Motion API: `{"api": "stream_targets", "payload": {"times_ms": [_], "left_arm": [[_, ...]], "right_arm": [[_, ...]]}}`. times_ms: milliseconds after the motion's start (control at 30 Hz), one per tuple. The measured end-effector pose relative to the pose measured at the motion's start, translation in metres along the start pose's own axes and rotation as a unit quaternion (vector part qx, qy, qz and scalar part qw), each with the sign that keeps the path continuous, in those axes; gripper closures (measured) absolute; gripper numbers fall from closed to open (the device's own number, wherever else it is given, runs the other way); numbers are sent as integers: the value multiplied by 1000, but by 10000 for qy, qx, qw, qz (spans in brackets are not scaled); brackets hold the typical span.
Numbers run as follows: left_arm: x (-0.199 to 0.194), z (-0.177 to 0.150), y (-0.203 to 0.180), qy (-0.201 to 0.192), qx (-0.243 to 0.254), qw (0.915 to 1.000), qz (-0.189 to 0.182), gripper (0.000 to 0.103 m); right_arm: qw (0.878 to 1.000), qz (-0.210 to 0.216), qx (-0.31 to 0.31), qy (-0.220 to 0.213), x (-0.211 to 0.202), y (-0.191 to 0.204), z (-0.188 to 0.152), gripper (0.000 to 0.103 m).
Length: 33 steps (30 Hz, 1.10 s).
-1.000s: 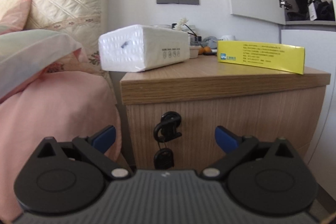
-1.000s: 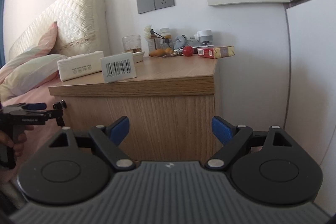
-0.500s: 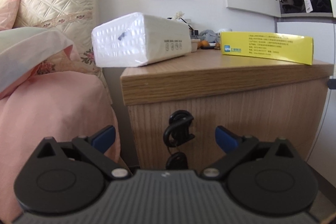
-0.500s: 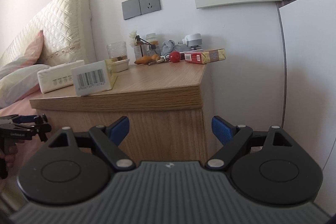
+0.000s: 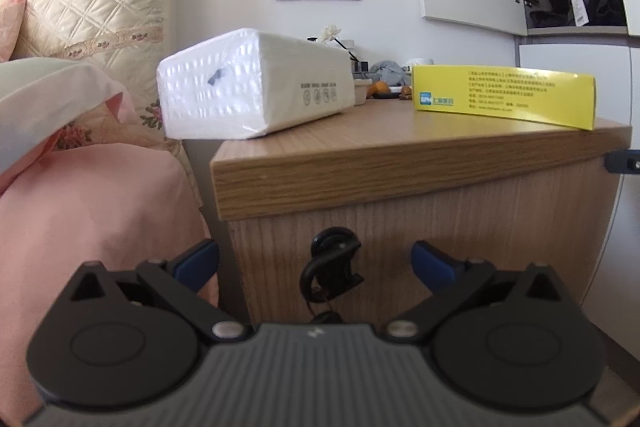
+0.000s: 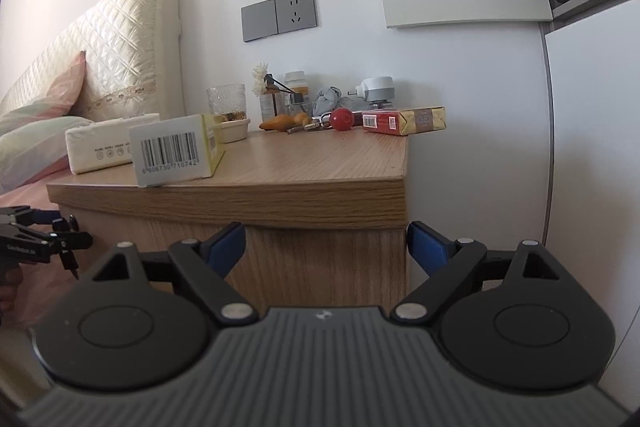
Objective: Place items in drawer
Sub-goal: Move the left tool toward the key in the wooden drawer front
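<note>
A wooden nightstand (image 5: 420, 163) has a closed drawer front with a black handle (image 5: 334, 263). On top lie a white tissue pack (image 5: 256, 95) and a yellow box (image 5: 504, 95). My left gripper (image 5: 316, 261) is open and empty, its blue fingertips on either side of the handle, just short of it. My right gripper (image 6: 326, 247) is open and empty, facing the nightstand's right front corner (image 6: 396, 199). In the right wrist view the yellow box shows its barcode end (image 6: 172, 151), and the left gripper (image 6: 44, 243) is at the far left by the drawer front.
At the back of the top stand a glass (image 6: 226, 101), small bottles (image 6: 296, 93), a red ball with keys (image 6: 340, 119), a red and gold packet (image 6: 404, 119) and a dish (image 6: 234, 127). A bed with pink cover (image 5: 92, 219) is left; a white wardrobe (image 6: 592, 163) is right.
My left gripper has moved closer to the drawer front and its handle. My right gripper has moved closer to the nightstand's right corner. Both jaws stayed open.
</note>
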<state>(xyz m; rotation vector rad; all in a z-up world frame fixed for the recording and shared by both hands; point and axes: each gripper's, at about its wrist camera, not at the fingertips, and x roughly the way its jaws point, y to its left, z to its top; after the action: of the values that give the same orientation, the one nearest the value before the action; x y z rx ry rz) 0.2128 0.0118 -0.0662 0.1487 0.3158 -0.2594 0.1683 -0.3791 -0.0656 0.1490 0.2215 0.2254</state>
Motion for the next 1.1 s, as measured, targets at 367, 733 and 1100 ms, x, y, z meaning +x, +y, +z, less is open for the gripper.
{"api": "stream_targets", "payload": {"times_ms": [367,733,1100], "left_arm": [[-1,1,-8,-66,131,9998,-97,0],[-3,-1,-10,-93,159,9998,-71,1],[-5,-3,-13,-118,237,9996,10,0]], "right_arm": [[10000,32,-23,18,3,3,1,11],[9995,318,28,37,-4,-5,2,9],[9993,332,-165,8,-10,-1,1,10]]}}
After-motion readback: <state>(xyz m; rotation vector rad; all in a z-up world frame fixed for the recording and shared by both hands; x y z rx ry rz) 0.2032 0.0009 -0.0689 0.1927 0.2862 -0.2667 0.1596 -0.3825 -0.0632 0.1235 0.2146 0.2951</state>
